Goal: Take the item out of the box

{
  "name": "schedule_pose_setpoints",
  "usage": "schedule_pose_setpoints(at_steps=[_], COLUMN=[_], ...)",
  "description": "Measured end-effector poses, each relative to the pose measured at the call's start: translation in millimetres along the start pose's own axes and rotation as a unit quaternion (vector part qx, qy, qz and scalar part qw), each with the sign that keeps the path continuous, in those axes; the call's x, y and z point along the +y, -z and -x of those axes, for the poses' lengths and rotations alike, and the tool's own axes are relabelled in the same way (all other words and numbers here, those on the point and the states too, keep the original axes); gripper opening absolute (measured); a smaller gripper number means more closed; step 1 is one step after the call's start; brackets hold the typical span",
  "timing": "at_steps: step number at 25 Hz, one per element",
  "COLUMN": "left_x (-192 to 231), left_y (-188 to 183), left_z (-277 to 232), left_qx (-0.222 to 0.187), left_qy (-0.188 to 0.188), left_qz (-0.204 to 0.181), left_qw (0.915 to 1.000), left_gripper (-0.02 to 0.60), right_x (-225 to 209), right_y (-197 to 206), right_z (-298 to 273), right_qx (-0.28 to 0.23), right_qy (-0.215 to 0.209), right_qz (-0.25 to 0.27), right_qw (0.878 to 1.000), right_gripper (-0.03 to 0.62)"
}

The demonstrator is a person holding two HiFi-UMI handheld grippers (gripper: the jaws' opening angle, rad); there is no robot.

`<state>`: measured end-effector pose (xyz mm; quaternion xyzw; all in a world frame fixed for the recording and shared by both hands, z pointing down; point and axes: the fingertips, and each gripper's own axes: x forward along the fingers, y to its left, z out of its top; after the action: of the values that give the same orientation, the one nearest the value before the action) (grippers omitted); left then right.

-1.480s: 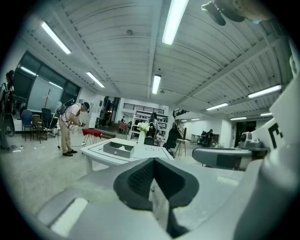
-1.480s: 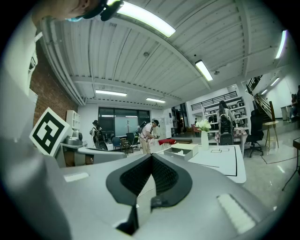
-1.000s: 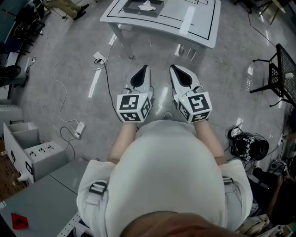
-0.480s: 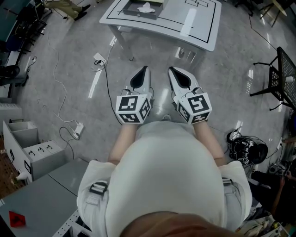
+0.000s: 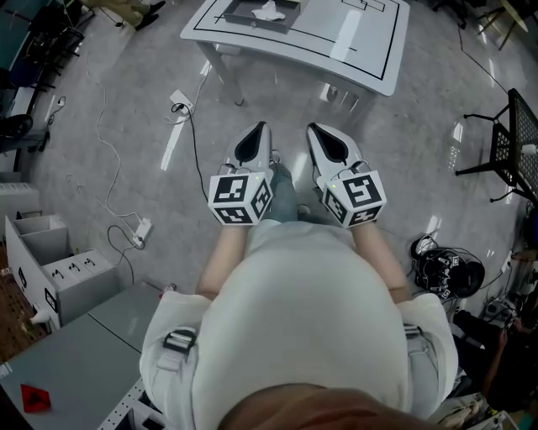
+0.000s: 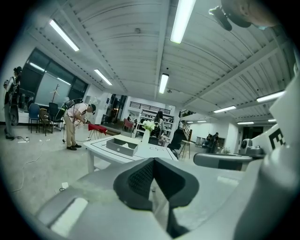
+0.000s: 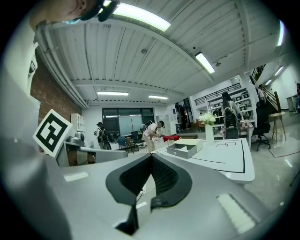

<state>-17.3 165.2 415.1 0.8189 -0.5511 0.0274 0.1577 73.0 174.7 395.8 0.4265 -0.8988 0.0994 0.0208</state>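
One box (image 5: 244,18) was seen, grey and low, with its top open. One white crumpled item (image 5: 269,11) was lying inside it. The item was too small for its way of pointing to be told. The box was laid with its long side running left to right in the head view. It was set on the far left part of one white table (image 5: 353,38), which was marked with thin black lines. One vase of white flowers (image 7: 208,125) was stood on the table near the box.

Two grippers were held side by side over the floor, well apart from the table, and both were pointed toward it. The fingers of the left gripper (image 5: 261,128) were pressed together, and nothing was held between them. The fingers of the right gripper (image 5: 313,128) were pressed together too, with nothing between them. One marker cube (image 5: 242,197) was fixed on each gripper.

The floor (image 5: 126,143) was grey and shiny, and white cables (image 5: 105,159) were lying on it. One black chair (image 5: 514,134) was stood at the right. Long lights (image 6: 180,21) were lit on the ceiling. A person (image 6: 74,125) was seen bent over far back in the room.
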Motion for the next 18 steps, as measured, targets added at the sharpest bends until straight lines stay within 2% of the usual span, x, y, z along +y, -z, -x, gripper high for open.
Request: schedule_pose_setpoints(at_steps=[10, 18], left_x=[26, 64], left_y=[-17, -34], left_z=[-58, -107], left_qx=[0.002, 0.003], left_qy=[0.01, 0.0], left_qz=[0.002, -0.001], left_qw=[0.9999, 1.0], left_gripper=[-0.003, -0.003], right_x=[-37, -64], right_y=[-10, -20], right_z=[-51, -112], right_qx=[0.001, 0.001], right_qy=[0.011, 0.003], right_qz=[0.004, 0.006], right_qw=[1.0, 1.0], right_gripper=[-0.009, -0.009])
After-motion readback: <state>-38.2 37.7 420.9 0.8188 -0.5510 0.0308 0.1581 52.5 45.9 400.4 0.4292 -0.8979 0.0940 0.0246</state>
